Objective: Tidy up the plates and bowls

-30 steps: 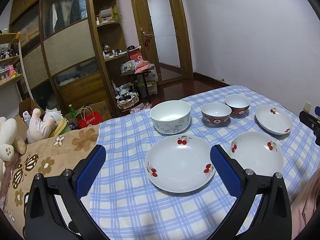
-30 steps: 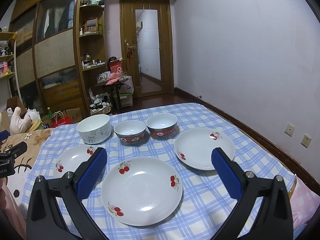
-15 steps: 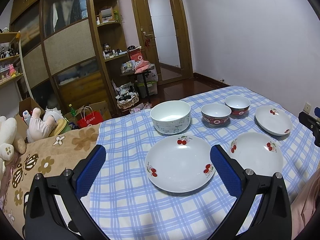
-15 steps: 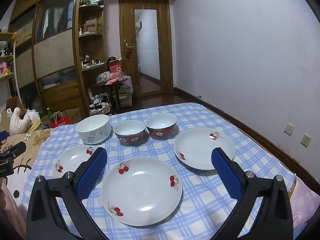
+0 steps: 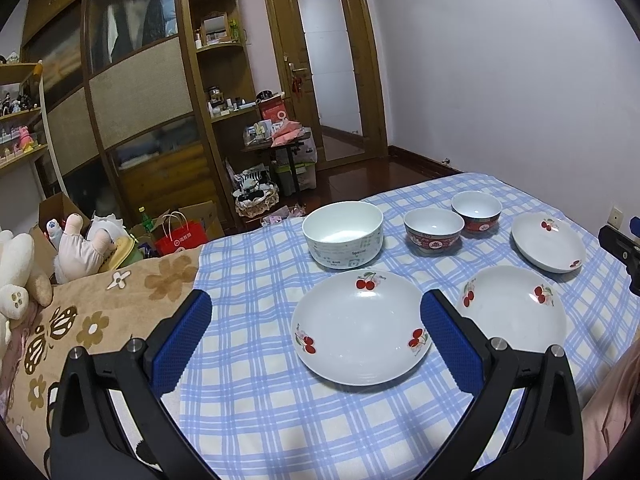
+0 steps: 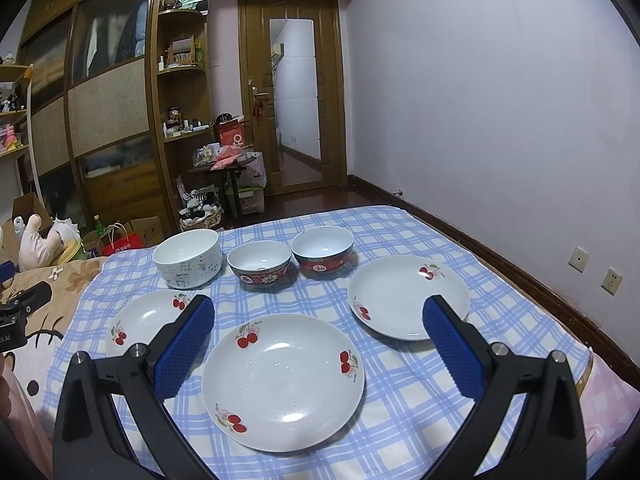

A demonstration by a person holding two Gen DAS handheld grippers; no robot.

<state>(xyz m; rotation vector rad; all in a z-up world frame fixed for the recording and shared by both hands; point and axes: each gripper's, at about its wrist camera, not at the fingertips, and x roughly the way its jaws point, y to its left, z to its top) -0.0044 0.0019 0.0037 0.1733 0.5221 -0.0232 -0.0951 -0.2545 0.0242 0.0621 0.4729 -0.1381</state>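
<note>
Nothing has shifted in the last second: both my tools hover where they were, so the sorting has not begun. My left gripper (image 5: pixel 316 336) has its jaws spread wide with nothing between them, and my right gripper (image 6: pixel 320 340) is just as wide and just as empty. On the checked cloth (image 6: pixel 400 420) three cherry plates lie along the near edge: the left plate (image 5: pixel 360 328) below my left tool, the middle plate (image 6: pixel 282 380) below my right, the right plate (image 6: pixel 408 296) nearer the right edge. Along the far edge stand the white bowl (image 5: pixel 343 233) and two red bowls (image 5: pixel 434 229) (image 5: pixel 476 209), the pair touching or nearly so. All six sit apart, unstacked. I judge the first move is closing on a plate rim.
</note>
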